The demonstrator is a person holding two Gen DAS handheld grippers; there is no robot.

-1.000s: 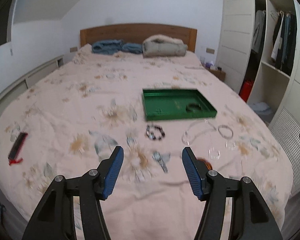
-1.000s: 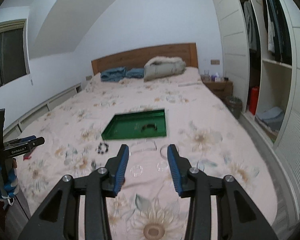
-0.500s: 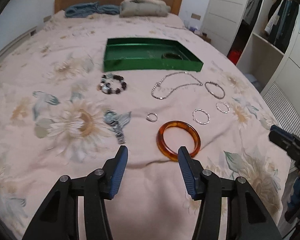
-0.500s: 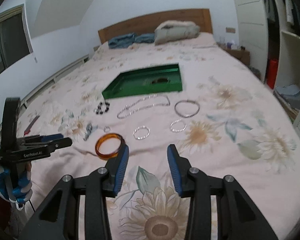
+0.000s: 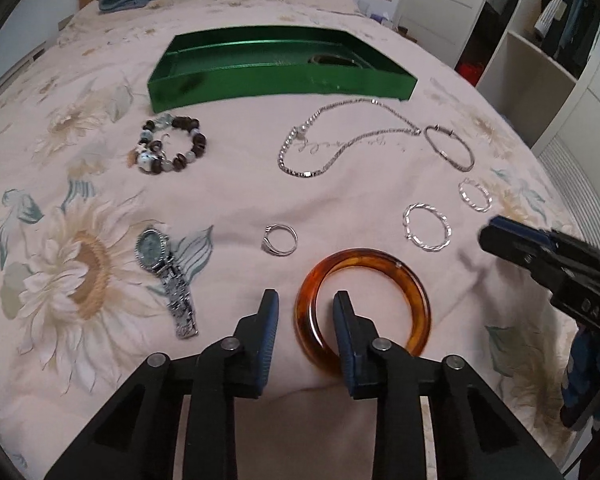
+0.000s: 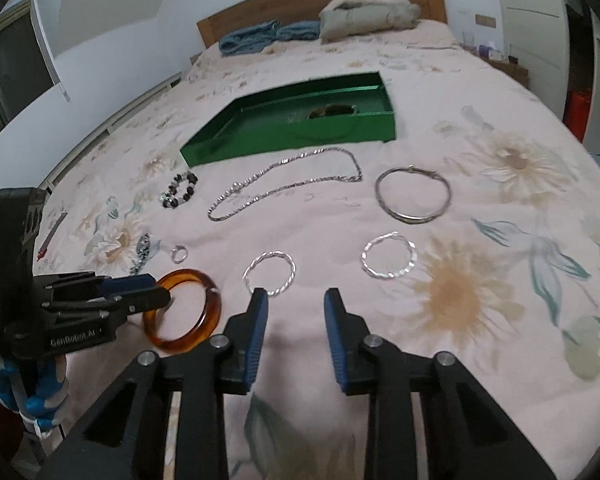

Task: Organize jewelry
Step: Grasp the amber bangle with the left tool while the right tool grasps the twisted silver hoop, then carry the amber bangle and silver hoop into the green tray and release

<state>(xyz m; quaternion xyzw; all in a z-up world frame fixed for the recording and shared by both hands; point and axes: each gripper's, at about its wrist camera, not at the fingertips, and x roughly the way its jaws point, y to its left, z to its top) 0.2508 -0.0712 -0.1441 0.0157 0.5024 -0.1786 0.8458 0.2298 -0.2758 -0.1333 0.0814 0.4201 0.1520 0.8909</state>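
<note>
An amber bangle lies on the bedspread. My left gripper is open, its jaws straddling the bangle's near-left rim; it also shows in the right wrist view at the bangle. My right gripper is open and empty, just short of a twisted silver hoop. A green tray holding a dark bangle stands further back. A silver necklace, a bead bracelet, a watch, a ring, a thin silver bangle and two twisted hoops lie scattered.
The bed carries a floral pink cover. Folded blue cloth and a grey pillow lie at the wooden headboard. An open wardrobe stands to the right. A red-and-black object lies at the left.
Both grippers have dropped lower and moved forward toward the jewelry. My left gripper has narrowed and now straddles the amber bangle's rim. My right gripper has neared the twisted hoop.
</note>
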